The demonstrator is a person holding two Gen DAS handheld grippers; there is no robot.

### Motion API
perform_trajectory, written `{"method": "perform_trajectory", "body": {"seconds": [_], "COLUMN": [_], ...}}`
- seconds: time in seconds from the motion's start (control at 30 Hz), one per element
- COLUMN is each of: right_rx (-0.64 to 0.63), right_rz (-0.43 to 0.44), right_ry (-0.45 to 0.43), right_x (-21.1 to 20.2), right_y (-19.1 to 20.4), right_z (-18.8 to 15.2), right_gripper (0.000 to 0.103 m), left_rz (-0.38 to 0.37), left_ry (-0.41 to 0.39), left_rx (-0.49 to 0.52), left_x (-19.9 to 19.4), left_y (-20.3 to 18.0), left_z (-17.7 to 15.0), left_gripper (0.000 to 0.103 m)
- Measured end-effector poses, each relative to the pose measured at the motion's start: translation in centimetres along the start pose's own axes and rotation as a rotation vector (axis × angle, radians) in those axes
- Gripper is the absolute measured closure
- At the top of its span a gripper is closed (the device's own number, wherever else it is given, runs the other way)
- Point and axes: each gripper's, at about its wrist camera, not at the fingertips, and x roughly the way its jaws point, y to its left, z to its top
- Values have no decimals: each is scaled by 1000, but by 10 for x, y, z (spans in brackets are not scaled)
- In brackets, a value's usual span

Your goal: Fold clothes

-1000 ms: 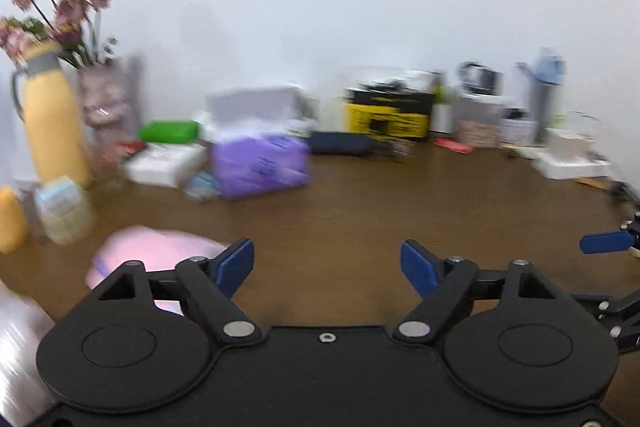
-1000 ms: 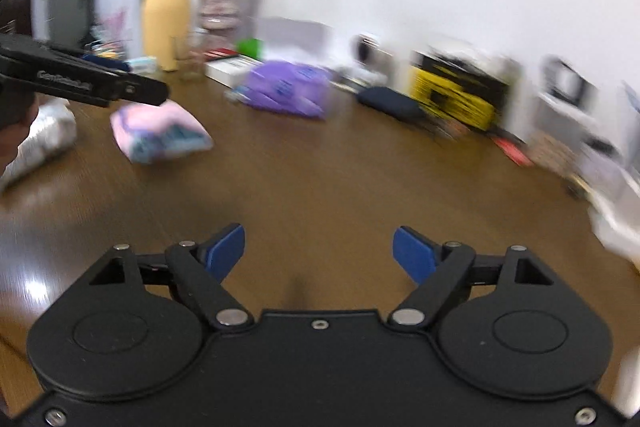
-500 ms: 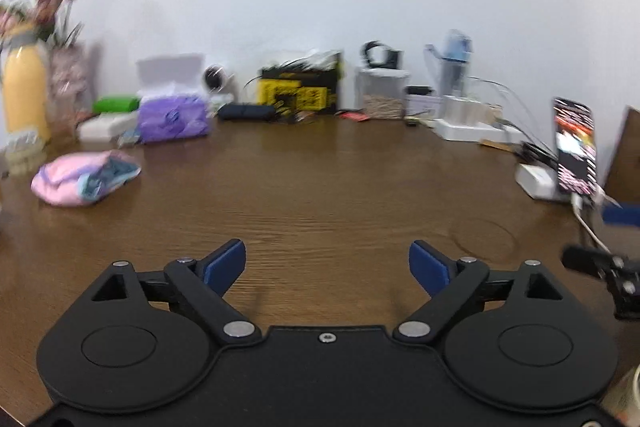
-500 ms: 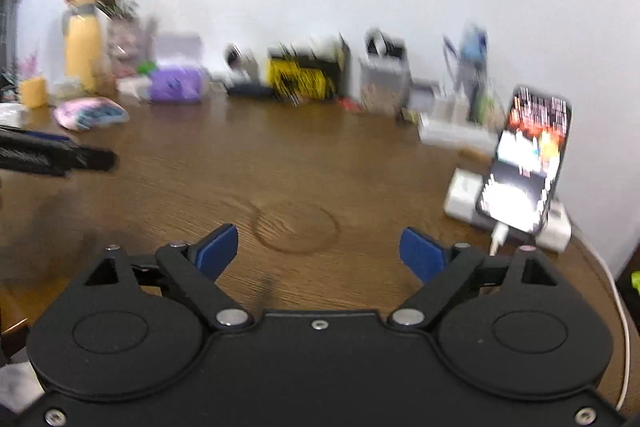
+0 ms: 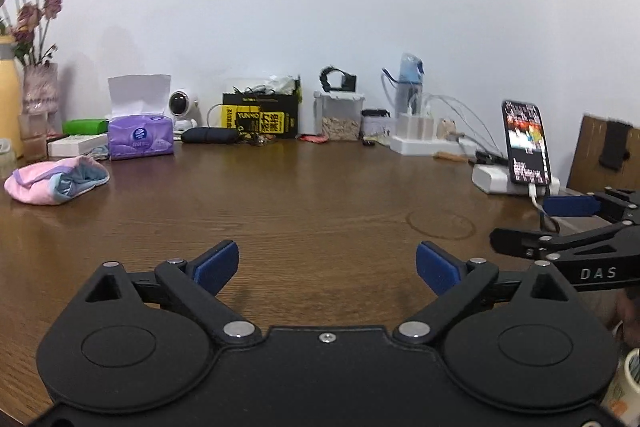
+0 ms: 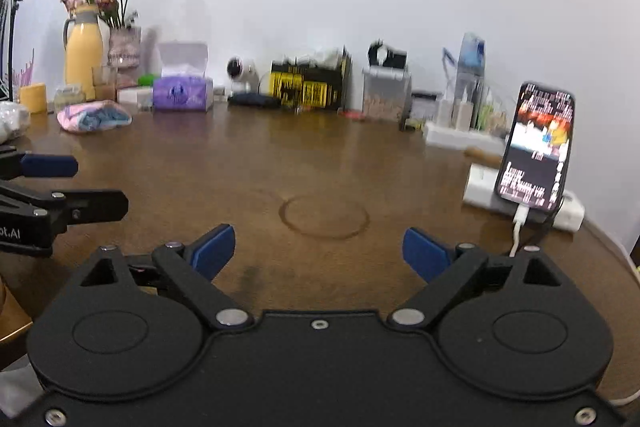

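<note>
Tongs, left (image 5: 327, 265) and right (image 6: 318, 251), hover level, side by side, blades apart and empty.

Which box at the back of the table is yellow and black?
The yellow-and-black box in the middle; the tissue box left of it is purple.

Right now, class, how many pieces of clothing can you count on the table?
1: a pink and blue bundle lies at the far left of the wooden table, near the purple tissue pack. More may lie outside both views.

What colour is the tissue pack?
Purple, the tissue pack shows best in the left wrist view.
</note>
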Motion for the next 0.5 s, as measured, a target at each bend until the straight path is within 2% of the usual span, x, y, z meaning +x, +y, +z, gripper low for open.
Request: {"method": "perform_trajectory", "body": {"seconds": [0.13, 0.33, 0.5], "right_rx": [0, -8, 31], "right_rz": [-2, -3, -9], "right_ry": [-1, -2, -7], "right_x": [1, 1, -8], "right_y": [-1, -1, -2], "right_z": [3, 1, -4], "right_gripper": [9, 8, 8], "left_rz": [44, 58, 39], "left_ry": [0, -16, -41], "left_rx": [-25, -23, 87], "left_x": [1, 1, -7], "left_y": [-1, 0, -10], "left_z": [-4, -2, -3], "left_gripper": [8, 8, 8]}}
